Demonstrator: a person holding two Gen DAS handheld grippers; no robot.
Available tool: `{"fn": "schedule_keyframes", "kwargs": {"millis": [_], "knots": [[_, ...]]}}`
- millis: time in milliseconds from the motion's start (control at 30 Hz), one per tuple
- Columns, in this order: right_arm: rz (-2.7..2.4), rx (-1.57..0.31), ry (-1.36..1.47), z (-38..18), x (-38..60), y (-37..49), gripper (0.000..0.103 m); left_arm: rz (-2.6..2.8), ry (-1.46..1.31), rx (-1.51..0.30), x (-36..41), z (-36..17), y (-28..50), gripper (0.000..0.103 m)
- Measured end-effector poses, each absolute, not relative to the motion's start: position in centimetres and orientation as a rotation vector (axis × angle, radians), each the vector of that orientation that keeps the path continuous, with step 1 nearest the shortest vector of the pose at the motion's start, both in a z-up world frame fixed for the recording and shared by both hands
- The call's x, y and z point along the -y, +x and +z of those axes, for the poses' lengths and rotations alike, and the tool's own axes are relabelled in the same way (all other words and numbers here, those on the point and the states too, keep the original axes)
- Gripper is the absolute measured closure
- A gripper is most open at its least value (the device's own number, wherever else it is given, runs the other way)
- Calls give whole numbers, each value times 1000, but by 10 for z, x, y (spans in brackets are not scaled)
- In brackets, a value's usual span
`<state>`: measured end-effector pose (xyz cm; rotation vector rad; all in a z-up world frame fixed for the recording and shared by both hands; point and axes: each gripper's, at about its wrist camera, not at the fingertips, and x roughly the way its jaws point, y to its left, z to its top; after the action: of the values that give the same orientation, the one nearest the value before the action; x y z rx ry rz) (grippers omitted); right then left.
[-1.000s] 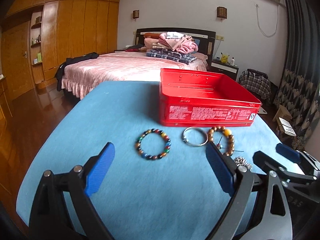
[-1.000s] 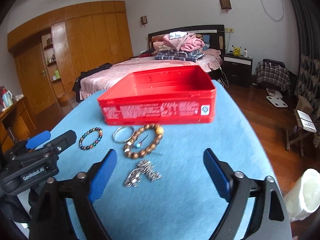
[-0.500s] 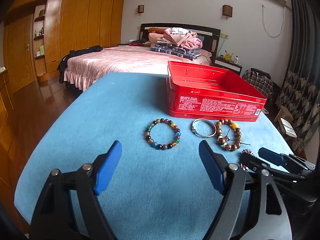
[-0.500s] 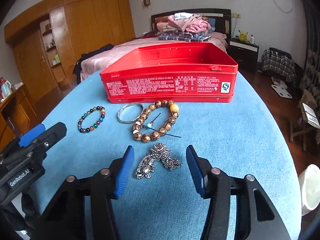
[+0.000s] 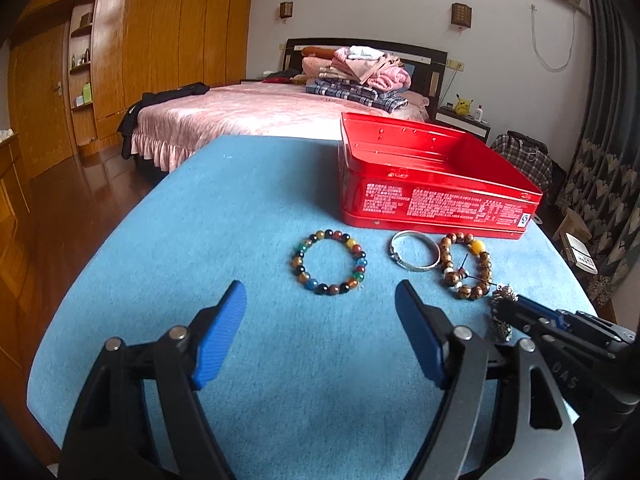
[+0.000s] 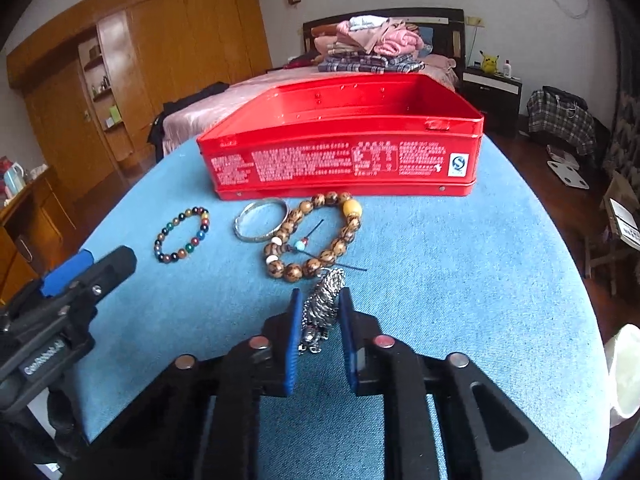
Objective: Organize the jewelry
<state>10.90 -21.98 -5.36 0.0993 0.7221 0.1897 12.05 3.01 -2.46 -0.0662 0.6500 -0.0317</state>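
Right gripper [image 6: 320,320] clamped hard on the silver chain [image 6: 323,306], blue fingers [image 6: 294,332] pinching the bunched links from both sides, down on the blue surface [image 6: 460,280]. Just past those fingertips, touching the chain's far end: wooden bead bracelet [image 6: 316,236] with one yellow bead and a dark cord. Left of that, touching it, silver bangle [image 6: 262,220]; further left and apart, multicoloured bead bracelet [image 6: 182,234]. Beyond all three, red tin [image 6: 344,148], open, rows of white print across its near wall too small to read, and a small square mark with a blue "S" at its right end. Left gripper [image 5: 320,316] low over the surface, fingers [image 5: 218,336] apart and closing, nothing between them; multicoloured bracelet just ahead of the gap, bangle and wooden beads ahead and right. Seen from the right wrist, "GenRobot.AI" readable on the left gripper's body; from the left wrist, "DAS" on the frame beside the right fingers.
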Motion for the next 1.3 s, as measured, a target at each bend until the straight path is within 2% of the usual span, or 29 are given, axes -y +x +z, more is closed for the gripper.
{"fn": "schedule_keyframes", "kwargs": {"millis": [300, 367, 600, 633, 667, 700, 733, 767, 867, 1300], "knots": [[193, -711, 94, -46, 225, 110, 89, -3, -128, -763, -38, -34, 163, 31], [196, -710, 97, -47, 225, 110, 89, -11, -150, -792, -38, -36, 172, 36], [210, -708, 112, -50, 228, 109, 89, -16, -98, -875, -26, -45, 188, 37], [212, -708, 113, -50, 228, 109, 89, -13, -84, -877, -24, -45, 188, 41], [213, -708, 114, -50, 229, 109, 89, -19, -76, -876, -22, -45, 188, 53], [213, -708, 114, -50, 228, 109, 89, -19, -72, -874, -22, -44, 188, 57], [212, -709, 114, -50, 228, 110, 89, -28, -73, -871, -21, -44, 188, 65], [212, -711, 114, -50, 228, 110, 89, -40, -77, -869, -21, -44, 188, 77], [213, -716, 113, -51, 228, 111, 89, -62, -92, -862, -22, -44, 186, 97], [213, -718, 114, -53, 229, 113, 89, -75, -121, -777, -45, -39, 128, 96]]}}
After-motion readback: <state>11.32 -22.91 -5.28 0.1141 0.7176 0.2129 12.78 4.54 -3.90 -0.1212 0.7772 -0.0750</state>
